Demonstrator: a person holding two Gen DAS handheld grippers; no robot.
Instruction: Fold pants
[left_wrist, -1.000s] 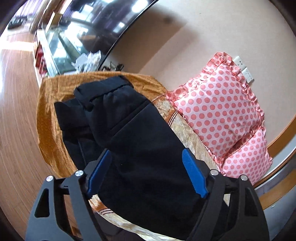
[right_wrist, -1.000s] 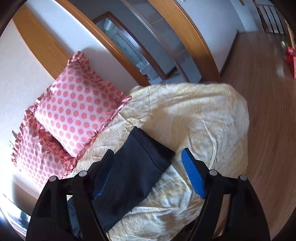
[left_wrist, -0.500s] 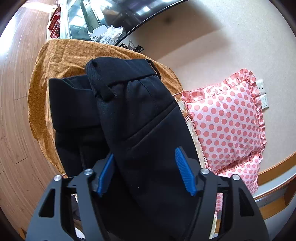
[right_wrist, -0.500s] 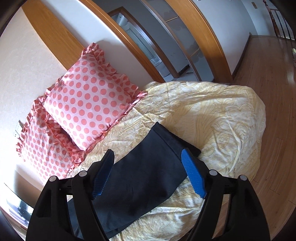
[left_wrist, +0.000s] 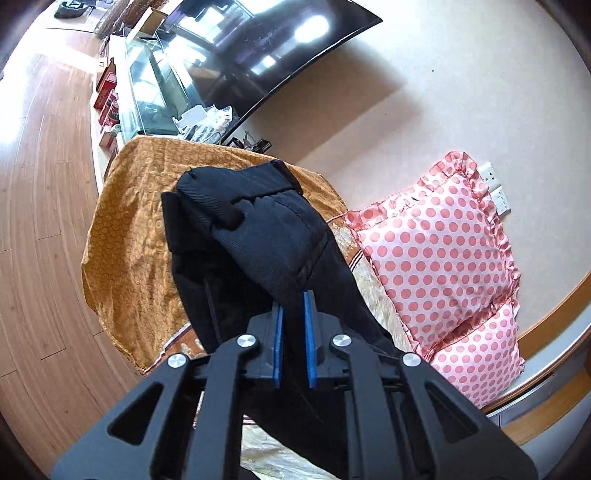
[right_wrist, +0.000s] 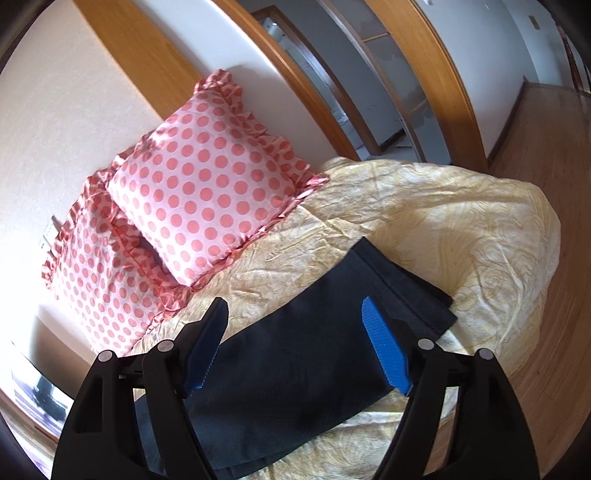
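Note:
Black pants lie lengthwise on a bed. In the left wrist view the waistband end is bunched and raised over an orange cloth. My left gripper is shut on a fold of the pants near the waist. In the right wrist view the leg end lies flat on a pale yellow quilt, hem toward the far right. My right gripper is open above the legs, a finger over each side edge.
Two pink polka-dot pillows lean against the wall beside the pants. An orange patterned cloth covers the bed end near a glass cabinet and a dark screen. Wooden floor surrounds the bed.
My left gripper has closed from wide open onto the pants near the waist and lifted the fabric. My right gripper has moved closer over the legs and stays open.

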